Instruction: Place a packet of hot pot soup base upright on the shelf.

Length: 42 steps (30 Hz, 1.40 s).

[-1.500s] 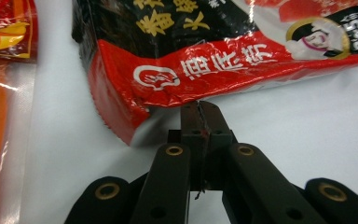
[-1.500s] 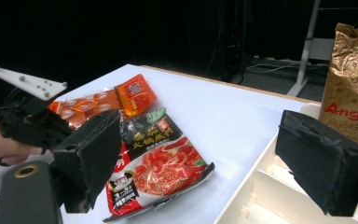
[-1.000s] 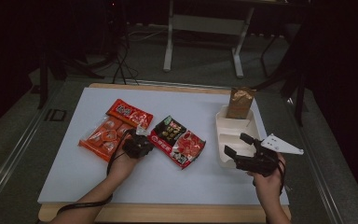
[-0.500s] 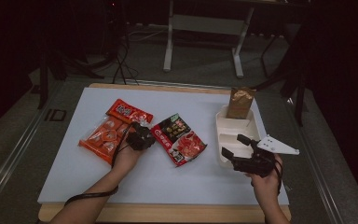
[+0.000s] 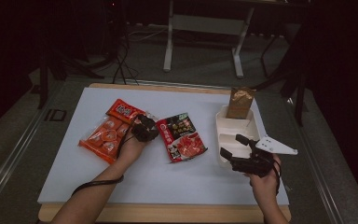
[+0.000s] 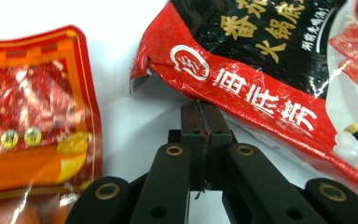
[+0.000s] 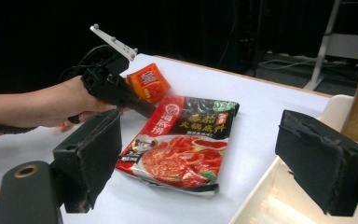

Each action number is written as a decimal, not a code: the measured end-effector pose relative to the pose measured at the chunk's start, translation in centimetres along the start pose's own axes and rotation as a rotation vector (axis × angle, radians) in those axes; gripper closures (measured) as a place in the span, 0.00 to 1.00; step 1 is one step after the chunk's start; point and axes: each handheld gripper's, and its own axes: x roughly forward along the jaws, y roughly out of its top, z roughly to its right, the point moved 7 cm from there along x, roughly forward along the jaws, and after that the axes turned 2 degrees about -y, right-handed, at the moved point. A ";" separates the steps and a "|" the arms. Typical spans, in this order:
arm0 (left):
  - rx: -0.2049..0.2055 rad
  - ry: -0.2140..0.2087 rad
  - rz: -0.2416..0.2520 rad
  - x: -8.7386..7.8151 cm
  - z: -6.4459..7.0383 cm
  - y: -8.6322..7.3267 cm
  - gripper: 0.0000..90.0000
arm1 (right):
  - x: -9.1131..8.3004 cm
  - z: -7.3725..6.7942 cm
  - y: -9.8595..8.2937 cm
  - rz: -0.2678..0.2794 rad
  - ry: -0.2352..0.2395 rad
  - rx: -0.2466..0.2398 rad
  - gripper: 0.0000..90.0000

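A red-and-black hotpot soup-base packet (image 5: 182,137) lies flat mid-table. My left gripper (image 5: 150,131) is at its left edge, jaws shut on the packet's red border (image 6: 242,93), which is lifted slightly off the table. In the right gripper view the left gripper (image 7: 137,105) reaches that same edge of the packet (image 7: 182,149). My right gripper (image 5: 232,145) hovers open at the near corner of a white compartment tray (image 5: 227,122), nothing between its jaws (image 7: 205,158).
Two orange-red snack packets (image 5: 103,138) (image 5: 125,111) lie left of the left hand, one visible close up (image 6: 32,126). A brown paper bag (image 5: 240,102) stands in the tray's far compartment. The table's near edge runs just behind both forearms.
The soup-base packet has turned and slid a little with the left gripper, which shifted right toward the table's middle. The right gripper has barely moved.
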 end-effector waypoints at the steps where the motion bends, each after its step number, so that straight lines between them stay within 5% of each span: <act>1: 0.000 0.000 0.000 0.0 0.0 0.0 1.00 | 0.0 0.0 0.0 0.000 0.000 0.000 0.16; 15: -0.031 -0.026 0.020 1.7 -0.2 1.8 1.00 | -0.2 -0.1 -0.2 -0.005 -0.019 -0.041 0.16; 31: 0.003 -0.049 0.005 3.6 0.8 3.1 0.99 | -0.4 0.0 -0.1 0.007 -0.042 -0.086 0.16; 34: 0.008 -0.027 -0.003 3.5 0.7 3.4 0.99 | -0.4 0.0 -0.1 0.004 -0.039 -0.092 0.16; 38: -0.022 -0.010 0.049 2.2 0.0 4.3 0.99 | -0.3 -0.1 -0.1 0.003 -0.047 -0.109 0.16; 39: -0.040 -0.042 0.085 1.7 -0.1 5.0 0.92 | -0.2 -0.1 -0.2 -0.003 -0.042 -0.102 0.16; 42: -0.051 -0.049 0.117 1.4 -0.2 6.0 0.79 | -0.1 -0.3 -0.3 -0.020 -0.029 -0.085 0.16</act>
